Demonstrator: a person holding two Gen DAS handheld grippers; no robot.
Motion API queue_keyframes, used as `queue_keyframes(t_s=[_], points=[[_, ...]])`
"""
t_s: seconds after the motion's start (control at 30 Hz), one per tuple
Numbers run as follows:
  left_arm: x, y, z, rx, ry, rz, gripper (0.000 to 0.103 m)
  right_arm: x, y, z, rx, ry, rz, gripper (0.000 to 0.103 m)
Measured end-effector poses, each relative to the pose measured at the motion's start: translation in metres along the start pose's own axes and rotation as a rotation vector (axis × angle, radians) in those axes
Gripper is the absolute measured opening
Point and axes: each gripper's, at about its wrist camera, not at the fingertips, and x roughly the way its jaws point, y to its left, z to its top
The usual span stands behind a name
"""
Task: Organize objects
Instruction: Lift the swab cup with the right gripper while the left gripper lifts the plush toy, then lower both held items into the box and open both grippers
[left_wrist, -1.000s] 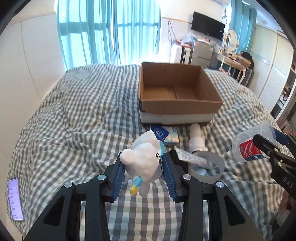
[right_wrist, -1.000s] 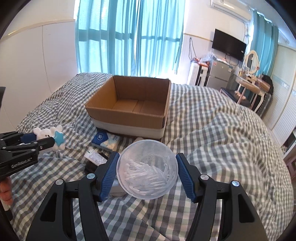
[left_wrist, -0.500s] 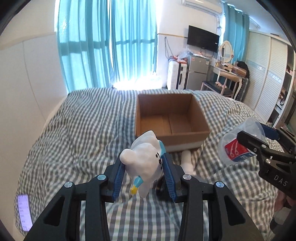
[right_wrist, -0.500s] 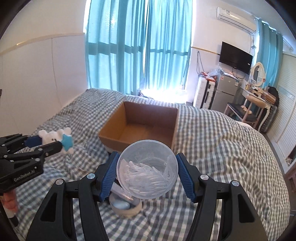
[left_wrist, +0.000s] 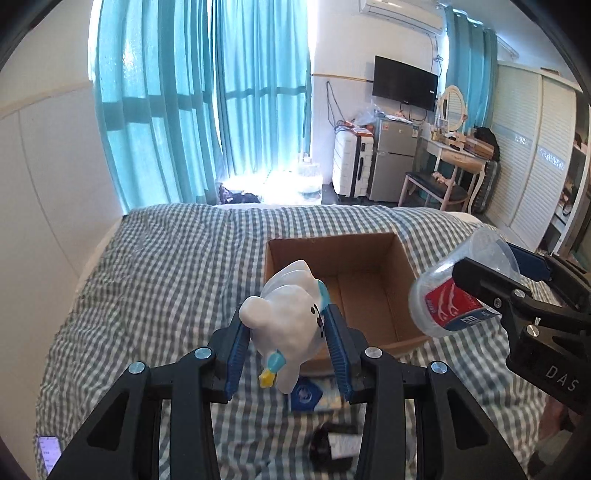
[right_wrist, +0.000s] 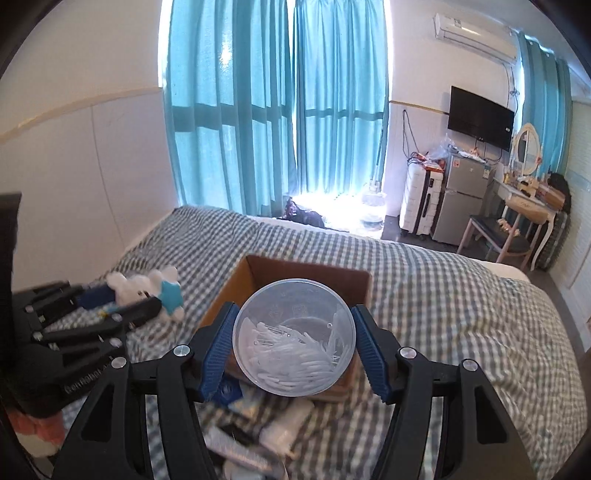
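My left gripper (left_wrist: 288, 341) is shut on a white plush bear (left_wrist: 290, 319) with blue trim, held in the air just short of the open cardboard box (left_wrist: 354, 291). My right gripper (right_wrist: 295, 341) is shut on a clear plastic jar (right_wrist: 295, 338) of small white picks, held above the near edge of the box (right_wrist: 258, 269). The jar with its red label (left_wrist: 450, 304) shows at the right of the left wrist view. The bear (right_wrist: 147, 290) shows at the left of the right wrist view.
The box sits on a grey checked bedspread (left_wrist: 166, 280). A blue tissue pack (left_wrist: 306, 395) and other small items (right_wrist: 280, 424) lie on the bed below the grippers. A phone (left_wrist: 50, 448) lies at the bed's left edge. Curtains, a fridge and a desk stand beyond.
Both grippers have risen well above the bed with their loads and moved toward the box. The items left on the bed now lie lower in both views.
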Motion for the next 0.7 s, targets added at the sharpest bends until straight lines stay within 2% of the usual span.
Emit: queue_keyframes(t_s=[0.13,0.33,0.7], points=[[0.028,-0.003,0.015,0.000,0.001,0.002,0.041,0.030,-0.006,0.017,0.008,0.006,0.009,0.062],[0.073,-0.006,0.021,0.007,0.008,-0.034,0.041,0.082,-0.013,0.032,0.012,0.043,0.006,0.062],[0.148,-0.005,0.008,0.049,0.073,-0.074,0.041,0.163,-0.023,0.009,0.032,0.131,0.011,0.062]])
